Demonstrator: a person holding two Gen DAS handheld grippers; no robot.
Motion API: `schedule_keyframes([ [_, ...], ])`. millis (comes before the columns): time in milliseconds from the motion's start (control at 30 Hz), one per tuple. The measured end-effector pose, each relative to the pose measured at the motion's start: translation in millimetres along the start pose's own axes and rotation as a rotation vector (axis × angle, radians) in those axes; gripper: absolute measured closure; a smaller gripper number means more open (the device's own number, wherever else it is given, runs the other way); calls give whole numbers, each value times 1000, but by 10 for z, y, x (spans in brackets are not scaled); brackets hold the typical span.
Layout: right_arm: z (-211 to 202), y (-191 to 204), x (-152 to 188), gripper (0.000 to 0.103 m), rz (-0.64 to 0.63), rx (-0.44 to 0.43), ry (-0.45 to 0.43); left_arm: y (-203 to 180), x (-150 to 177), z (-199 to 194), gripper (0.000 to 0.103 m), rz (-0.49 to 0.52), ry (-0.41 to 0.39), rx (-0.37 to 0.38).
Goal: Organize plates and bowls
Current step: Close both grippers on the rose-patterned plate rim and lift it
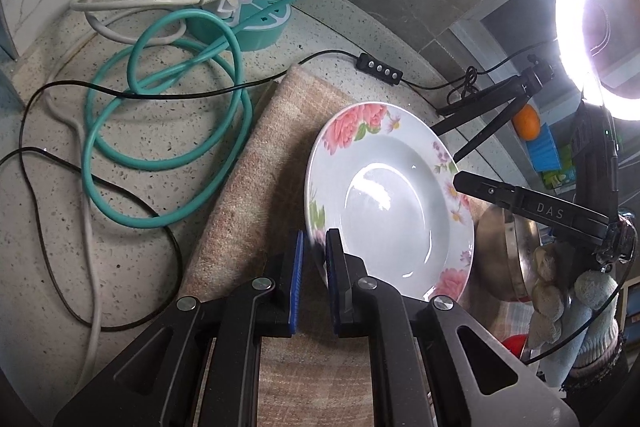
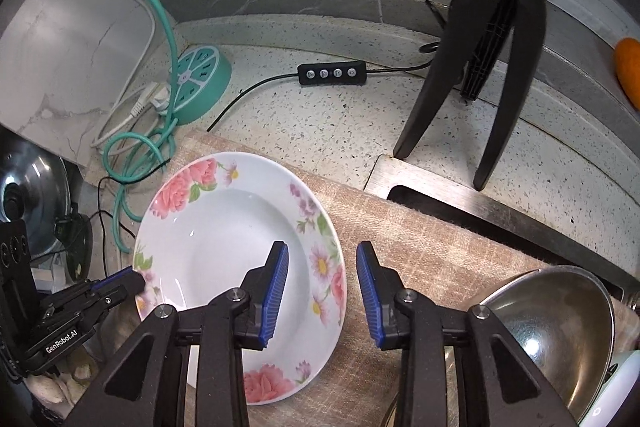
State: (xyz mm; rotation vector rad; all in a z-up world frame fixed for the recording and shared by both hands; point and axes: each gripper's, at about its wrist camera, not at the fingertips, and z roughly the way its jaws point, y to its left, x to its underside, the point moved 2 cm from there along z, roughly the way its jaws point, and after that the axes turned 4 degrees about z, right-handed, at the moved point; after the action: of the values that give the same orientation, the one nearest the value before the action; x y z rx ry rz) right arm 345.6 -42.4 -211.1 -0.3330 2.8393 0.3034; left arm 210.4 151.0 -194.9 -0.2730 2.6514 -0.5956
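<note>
Floral plate (image 2: 224, 251) sits on the beige woven mat (image 2: 400, 239), its left rim past the mat edge, tilted. Left gripper (image 1: 314, 259) fingers nearly closed, pinching that rim between blue ribbed pads. Right gripper (image 2: 322, 291) fingers spread wide, holding nothing, straddling the plate's right rim. Glossy white ceramic, deep well, empty. Steel bowl (image 2: 560, 331) at the mat's right, shiny, empty. Speckled stone surface (image 2: 320, 123) beyond is open up to the tripod legs (image 2: 472, 75); teal cable (image 1: 160, 131) coils to the left.
</note>
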Motion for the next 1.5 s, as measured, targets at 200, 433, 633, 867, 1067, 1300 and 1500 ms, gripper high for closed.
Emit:
schedule_keyframes([
  [200,60,29,-7,74,-43,29,30,-35,9,27,94,10,2,-7],
  [433,108,55,-2,77,-79,57,54,-44,7,16,94,23,1,-17],
  [633,121,109,22,83,-128,93,59,-78,-2,25,94,44,-4,-33],
  [867,97,49,6,84,-88,46,63,-92,-7,29,93,58,-13,-50],
  [1067,51,18,44,86,-60,20,56,-102,-5,-3,94,70,-28,-67],
  [1300,0,50,91,87,-56,3,53,-61,6,-51,94,60,-36,-72],
  [1500,-61,138,121,87,-69,3,45,12,22,-129,94,34,-42,-70],
])
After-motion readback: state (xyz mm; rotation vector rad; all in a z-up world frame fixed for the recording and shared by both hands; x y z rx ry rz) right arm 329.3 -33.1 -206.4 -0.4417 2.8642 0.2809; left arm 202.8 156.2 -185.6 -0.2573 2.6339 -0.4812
